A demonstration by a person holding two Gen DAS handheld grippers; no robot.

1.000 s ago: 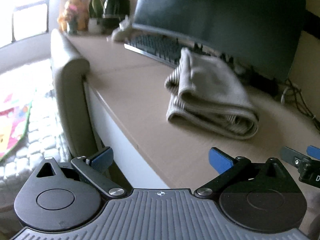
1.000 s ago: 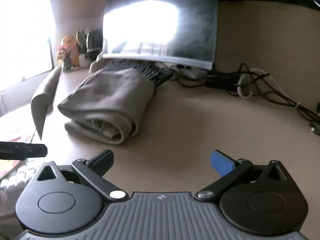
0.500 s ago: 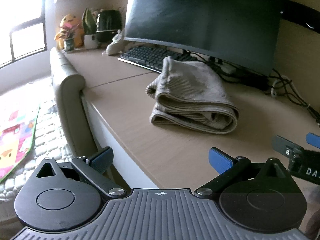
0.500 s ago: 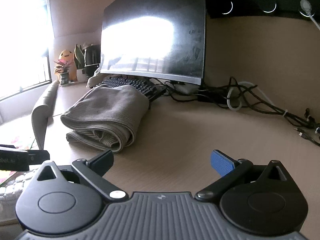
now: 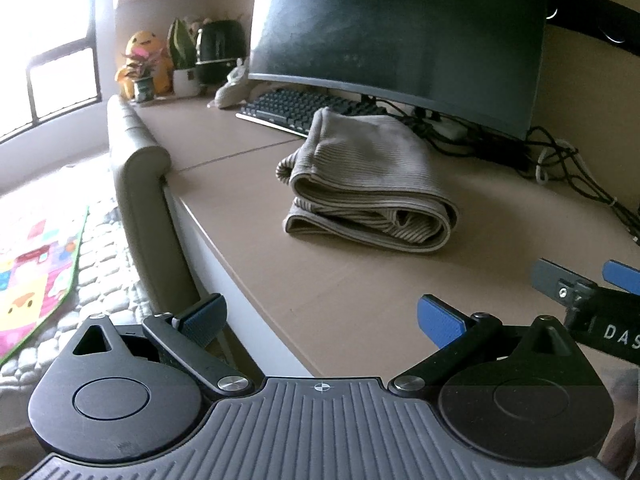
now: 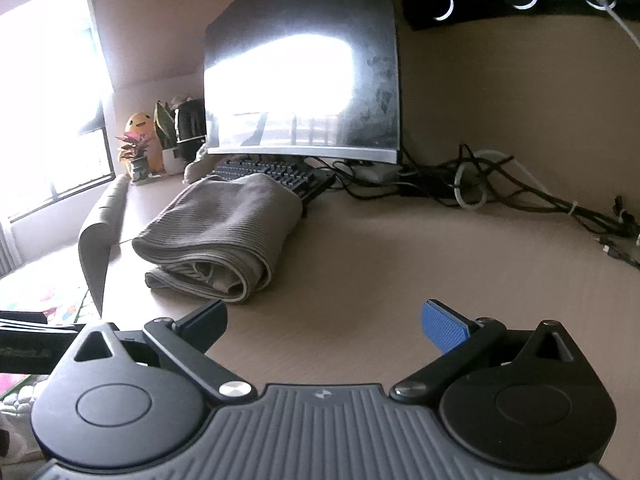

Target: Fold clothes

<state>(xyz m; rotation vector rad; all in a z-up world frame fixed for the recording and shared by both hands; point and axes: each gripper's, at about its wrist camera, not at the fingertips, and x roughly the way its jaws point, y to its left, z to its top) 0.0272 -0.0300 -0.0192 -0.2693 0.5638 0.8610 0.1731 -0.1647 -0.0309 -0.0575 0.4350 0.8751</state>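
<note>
Both claws, left claw & right claw, have backed off w/ jaws apart, empty. Folded garment sits on tabletop near keyboard. Fold looks done imo.

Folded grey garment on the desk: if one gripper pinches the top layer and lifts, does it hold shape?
Probably not. The folded grey garment is soft ribbed knit in loose stacked layers, so lower folds would likely sag open. Pushed, it should bunch, not roll.
</note>
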